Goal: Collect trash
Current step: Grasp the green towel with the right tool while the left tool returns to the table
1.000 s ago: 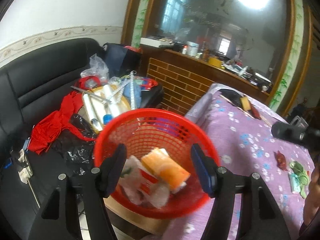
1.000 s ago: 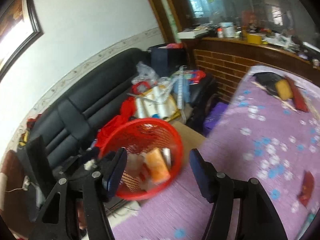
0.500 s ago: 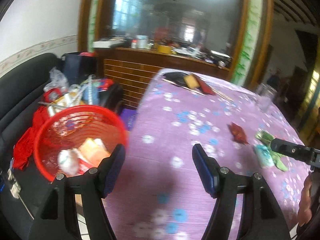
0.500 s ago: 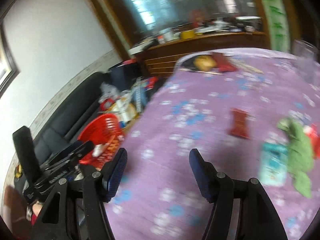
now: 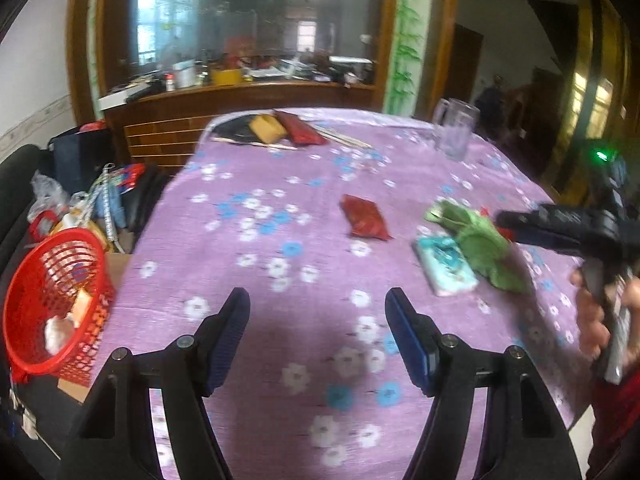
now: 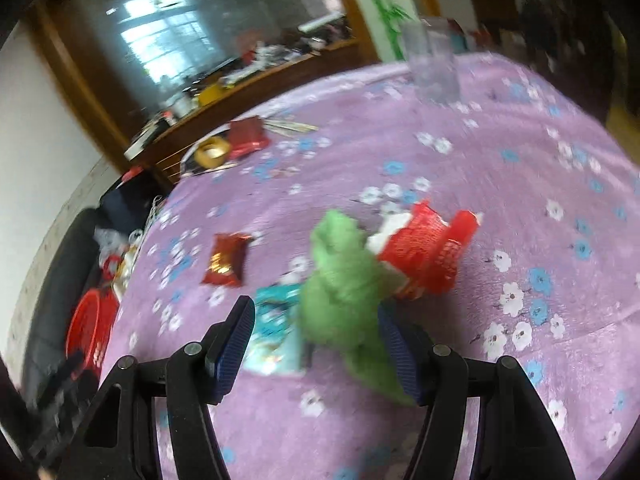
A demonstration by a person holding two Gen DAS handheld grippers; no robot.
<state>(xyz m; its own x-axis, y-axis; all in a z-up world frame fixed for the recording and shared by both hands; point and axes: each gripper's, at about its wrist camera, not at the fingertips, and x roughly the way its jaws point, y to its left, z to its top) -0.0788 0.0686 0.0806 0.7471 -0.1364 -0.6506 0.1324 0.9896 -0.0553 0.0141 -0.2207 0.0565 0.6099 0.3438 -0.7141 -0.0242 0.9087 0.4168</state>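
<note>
Worktop (image 5: 256, 320) with the purple cloth now fills both views; a second ago both grippers faced the red basket (image 5: 52, 300), which now sits off its left edge with scraps inside. Right gripper (image 6: 316, 330), jaws spread and empty, has closed in on the green wrapper (image 6: 344, 288), with teal packet (image 6: 276, 328), red pouch (image 6: 424, 256) and dark-red sachet (image 6: 226, 258) near. Left gripper (image 5: 316, 320) hangs released over bare cloth, so next pickup looks underway.

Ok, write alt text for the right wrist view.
The open right gripper hovers over a crumpled green wrapper on a purple floral tablecloth, between a teal packet and a red wrapper. A red basket sits beyond the table's left edge.
</note>
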